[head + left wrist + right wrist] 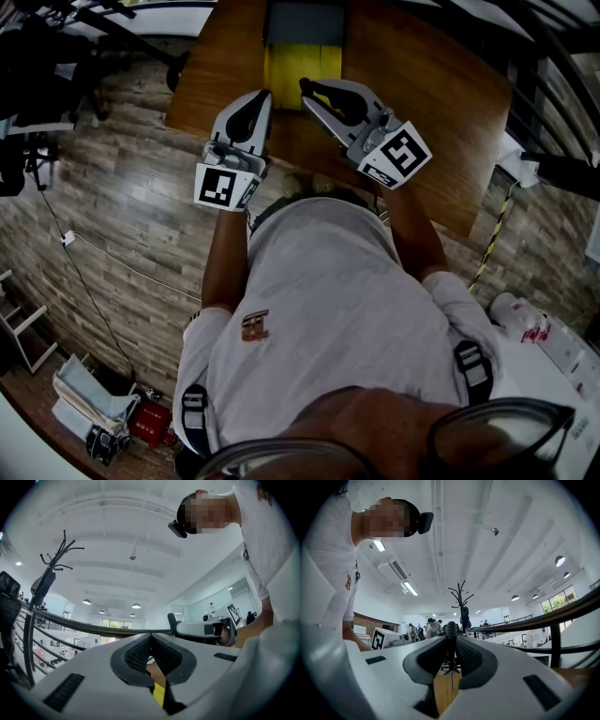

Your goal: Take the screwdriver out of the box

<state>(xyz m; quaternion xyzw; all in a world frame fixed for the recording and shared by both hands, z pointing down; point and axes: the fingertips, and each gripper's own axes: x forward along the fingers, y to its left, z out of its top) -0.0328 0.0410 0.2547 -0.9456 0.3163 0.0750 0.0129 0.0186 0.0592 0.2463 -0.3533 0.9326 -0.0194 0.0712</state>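
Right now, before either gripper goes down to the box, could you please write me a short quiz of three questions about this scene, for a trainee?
1. True or false: the left gripper has its jaws wide open.
2. Which colour shows inside the box at the far edge of the wooden table? A: red. B: yellow. C: green.
3. Fill in the missing word: in its own view, the right gripper has its jaws ____, with nothing held between them.

Key
1. False: its pads meet at the tips.
2. B.
3. shut.
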